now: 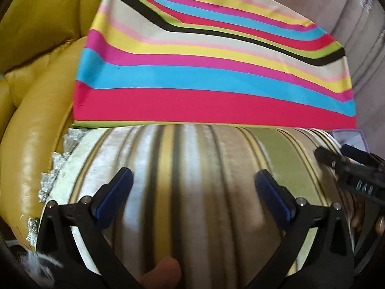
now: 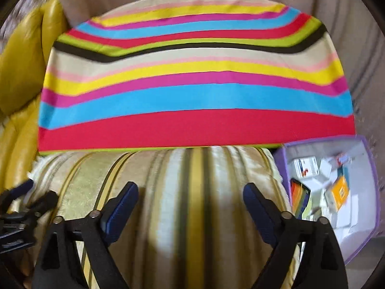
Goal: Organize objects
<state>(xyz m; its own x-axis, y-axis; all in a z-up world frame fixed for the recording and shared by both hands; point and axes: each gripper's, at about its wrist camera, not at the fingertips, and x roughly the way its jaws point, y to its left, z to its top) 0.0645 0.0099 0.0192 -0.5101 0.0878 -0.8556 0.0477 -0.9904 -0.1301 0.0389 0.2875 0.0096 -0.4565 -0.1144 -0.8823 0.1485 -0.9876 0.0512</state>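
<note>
We can read no text on anything here. The small boxes (image 2: 305, 167) in the purple bin (image 2: 370, 219), near right in the right wrist view, carry printed panels, but the print is too small and blurred for us to make out a word or a brand. An orange box (image 2: 340, 190) beside them shows a pale mark that we cannot read either. On the right gripper (image 1: 336, 155), at the right edge of the left wrist view, we see a few raised marks moulded into the black body, too smeared to tell as letters or numbers.
</note>
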